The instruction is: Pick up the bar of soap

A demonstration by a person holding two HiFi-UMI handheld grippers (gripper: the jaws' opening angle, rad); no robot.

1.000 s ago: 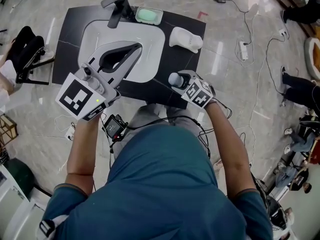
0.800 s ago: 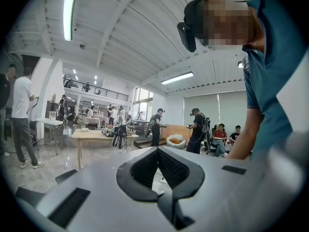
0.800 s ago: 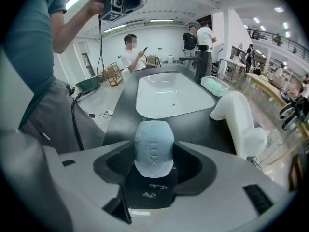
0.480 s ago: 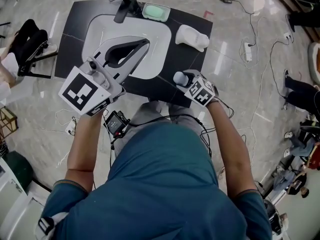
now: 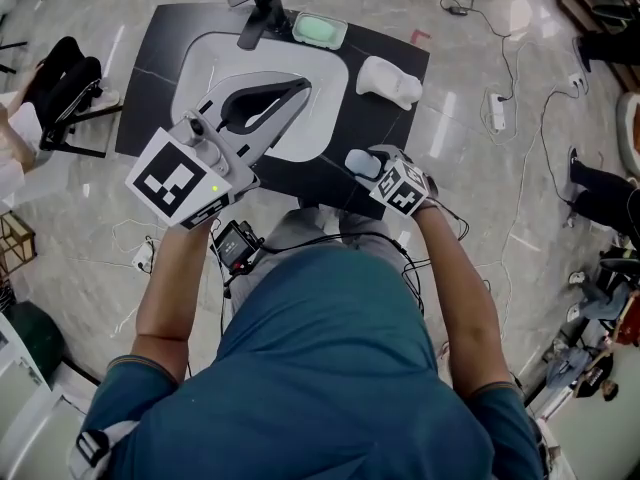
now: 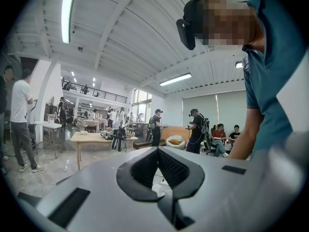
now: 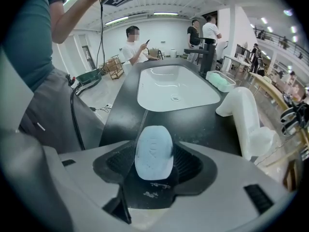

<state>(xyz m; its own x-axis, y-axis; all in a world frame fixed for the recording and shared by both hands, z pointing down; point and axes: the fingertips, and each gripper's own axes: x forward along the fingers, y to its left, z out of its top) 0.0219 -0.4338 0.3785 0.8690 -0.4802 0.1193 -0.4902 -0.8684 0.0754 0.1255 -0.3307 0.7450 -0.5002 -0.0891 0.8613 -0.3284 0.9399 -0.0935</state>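
1. Right gripper view: the right gripper (image 7: 154,159) stays clamped on the pale-blue bar of soap (image 7: 153,141), as a second ago.
2. The left gripper (image 6: 157,150), at the soap's 11 o'clock, remains closed and empty above the sink (image 5: 335,108).
3. A green soap dish (image 5: 320,30) sits at 12 o'clock.

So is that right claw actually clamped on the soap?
Shut on it: the bar of soap stands between the dark pads of the right gripper, both touching its sides.
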